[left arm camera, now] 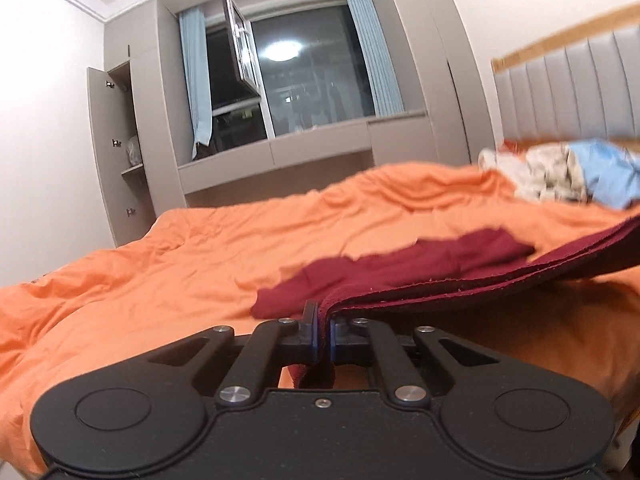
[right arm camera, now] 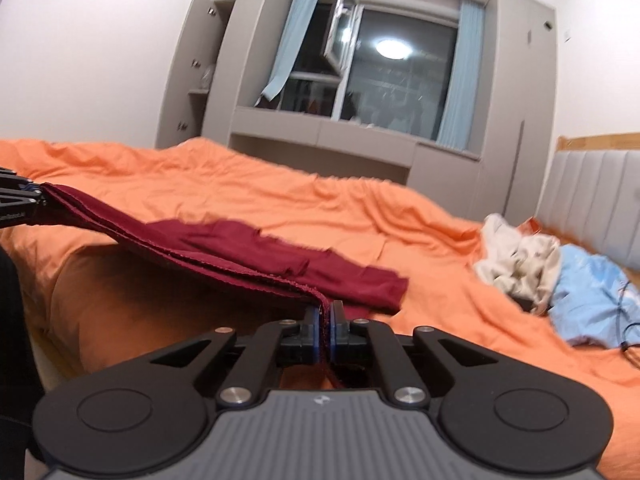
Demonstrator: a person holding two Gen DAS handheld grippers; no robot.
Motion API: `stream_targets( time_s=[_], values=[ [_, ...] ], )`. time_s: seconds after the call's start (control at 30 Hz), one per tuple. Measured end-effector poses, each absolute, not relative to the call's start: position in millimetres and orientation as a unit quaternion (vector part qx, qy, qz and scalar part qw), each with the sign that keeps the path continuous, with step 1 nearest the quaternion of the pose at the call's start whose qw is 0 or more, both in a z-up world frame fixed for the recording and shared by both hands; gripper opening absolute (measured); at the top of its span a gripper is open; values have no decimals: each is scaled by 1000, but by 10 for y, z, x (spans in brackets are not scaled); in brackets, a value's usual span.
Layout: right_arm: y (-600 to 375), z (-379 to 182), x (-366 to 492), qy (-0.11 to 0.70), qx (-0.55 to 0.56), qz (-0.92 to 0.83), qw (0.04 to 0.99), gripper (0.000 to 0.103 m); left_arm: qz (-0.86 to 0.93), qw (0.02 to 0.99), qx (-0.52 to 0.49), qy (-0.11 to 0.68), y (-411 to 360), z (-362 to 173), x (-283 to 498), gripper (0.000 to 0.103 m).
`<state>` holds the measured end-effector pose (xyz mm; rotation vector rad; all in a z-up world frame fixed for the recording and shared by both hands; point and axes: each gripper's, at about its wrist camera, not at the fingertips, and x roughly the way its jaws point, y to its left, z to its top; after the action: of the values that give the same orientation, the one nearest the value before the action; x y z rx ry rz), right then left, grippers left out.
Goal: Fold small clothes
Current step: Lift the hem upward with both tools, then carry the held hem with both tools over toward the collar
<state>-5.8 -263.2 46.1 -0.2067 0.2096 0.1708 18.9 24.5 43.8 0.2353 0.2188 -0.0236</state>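
A dark red garment (left arm camera: pixel 404 264) lies partly on the orange bedspread (left arm camera: pixel 200 248), its near edge lifted and stretched between both grippers. My left gripper (left arm camera: pixel 323 320) is shut on one corner of that edge. My right gripper (right arm camera: pixel 325 314) is shut on the other corner of the dark red garment (right arm camera: pixel 248 248). The left gripper also shows at the far left of the right wrist view (right arm camera: pixel 24 200), holding the cloth. The far part of the garment rests on the bed.
A pile of cream and light blue clothes (right arm camera: pixel 560 276) lies on the bed near the grey headboard (right arm camera: pixel 592 192). A cable (right arm camera: pixel 624 320) trails over the blue cloth. Beyond the bed stand a window (left arm camera: pixel 296 72) and a wardrobe with an open door (left arm camera: pixel 108 152).
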Motion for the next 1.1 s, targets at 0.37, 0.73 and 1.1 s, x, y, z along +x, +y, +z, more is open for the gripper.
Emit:
stream_targets(
  time_s=[0.37,0.73,1.1],
  values=[
    [-2774,1048,-622,15,-88,58,994,5,-67,989,124,42,191,1171,-381,5],
    [-2823,1105,-134,12,-84,66,994,5,-80,987,125,53,168,1320,9,5],
    [-2854,1192,1369,24,-70,84,994,5,-57,986,139,76,98,1409,1299,5]
  ],
)
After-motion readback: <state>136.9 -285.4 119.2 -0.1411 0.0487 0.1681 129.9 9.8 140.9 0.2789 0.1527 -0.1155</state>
